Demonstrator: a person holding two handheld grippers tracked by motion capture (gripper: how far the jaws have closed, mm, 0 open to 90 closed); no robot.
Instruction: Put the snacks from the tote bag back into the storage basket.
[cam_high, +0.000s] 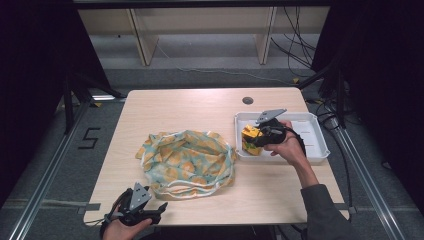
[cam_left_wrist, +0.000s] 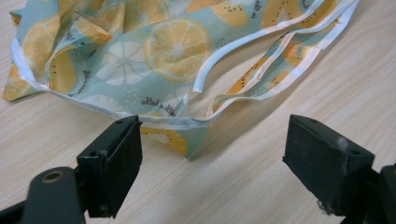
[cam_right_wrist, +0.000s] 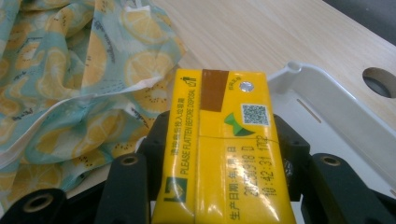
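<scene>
Right gripper (cam_right_wrist: 224, 186) fingers clamped on yellow drink carton (cam_right_wrist: 224, 149), lifted at white tray (cam_high: 320, 150) edge; not yet in lemon-print bag (cam_high: 187, 162) on tabletop. Left gripper (cam_left_wrist: 215, 163) fingers apart by bag hem; bagging remains

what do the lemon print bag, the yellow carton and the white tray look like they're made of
Lemon-print bag: thin woven-looking cloth, matte, judging by its soft crumples and sewn white edging. Yellow drink carton: probably coated paperboard, glossy, with sharp folded edges, printed text and a foil straw spot. White tray: likely moulded plastic, smooth and faintly shiny, with a rounded rim.
</scene>
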